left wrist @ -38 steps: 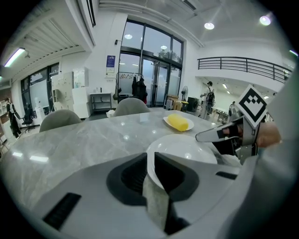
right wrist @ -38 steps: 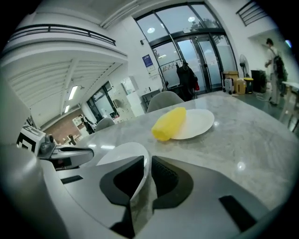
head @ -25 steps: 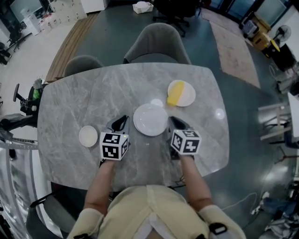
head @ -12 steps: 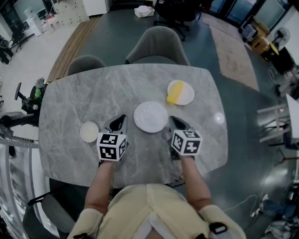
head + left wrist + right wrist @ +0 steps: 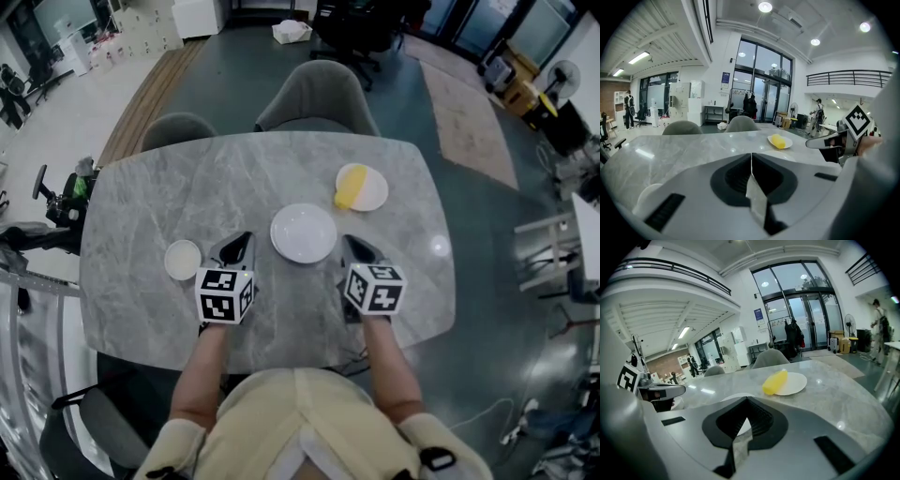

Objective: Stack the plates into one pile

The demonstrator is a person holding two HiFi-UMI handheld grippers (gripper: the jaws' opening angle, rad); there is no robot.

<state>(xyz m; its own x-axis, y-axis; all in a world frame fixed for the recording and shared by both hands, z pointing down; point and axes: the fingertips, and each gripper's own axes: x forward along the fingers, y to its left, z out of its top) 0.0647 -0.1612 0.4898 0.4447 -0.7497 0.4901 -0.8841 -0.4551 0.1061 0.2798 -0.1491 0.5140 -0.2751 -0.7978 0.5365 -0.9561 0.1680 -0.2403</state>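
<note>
Flanking plate [image 5: 303, 232] — left tongs [image 5: 246, 238], right tongs [image 5: 349, 241].

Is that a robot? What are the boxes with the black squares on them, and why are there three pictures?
It is not a robot. A person at the grey table holds a claw tool in each hand. The checkered cubes are part of those tools.

The picture from above comes from a camera on the person's head. The other two come from cameras that ride on each claw and look along it.

Three plates lie on the table: a big white plate in the middle, a small plate at the left, and a far plate with a yellow thing on it.

The left claw and the right claw are both shut and hold nothing.
</note>
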